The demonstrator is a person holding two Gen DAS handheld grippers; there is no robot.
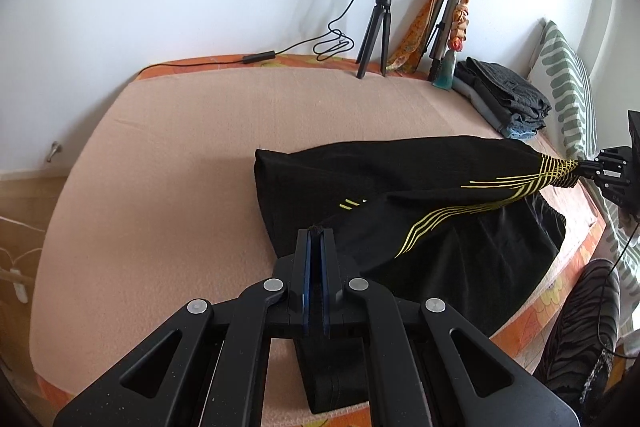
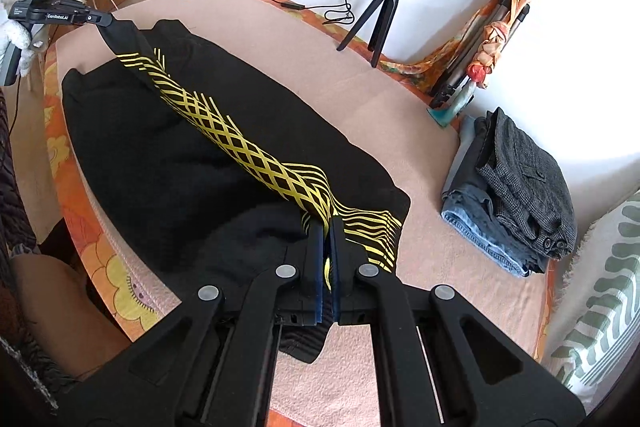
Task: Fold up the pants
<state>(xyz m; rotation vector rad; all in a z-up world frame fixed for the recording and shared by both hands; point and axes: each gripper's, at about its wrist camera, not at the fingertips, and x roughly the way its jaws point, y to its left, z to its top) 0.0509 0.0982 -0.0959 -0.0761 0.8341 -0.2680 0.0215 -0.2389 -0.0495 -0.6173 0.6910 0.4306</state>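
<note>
Pants (image 1: 400,195) hanging taut between left gripper (image 1: 317,231) and right gripper (image 2: 327,223), both pinching fabric; mid-fold, next needing lowering onto bed (image 1: 180,147).

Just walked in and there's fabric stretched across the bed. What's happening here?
A person is folding black pants on the bed. The left tongs and the right tongs are each shut on the pants, holding the yellow-striped edge taut between them above the rest. Folded clothes sit stacked nearby.
</note>
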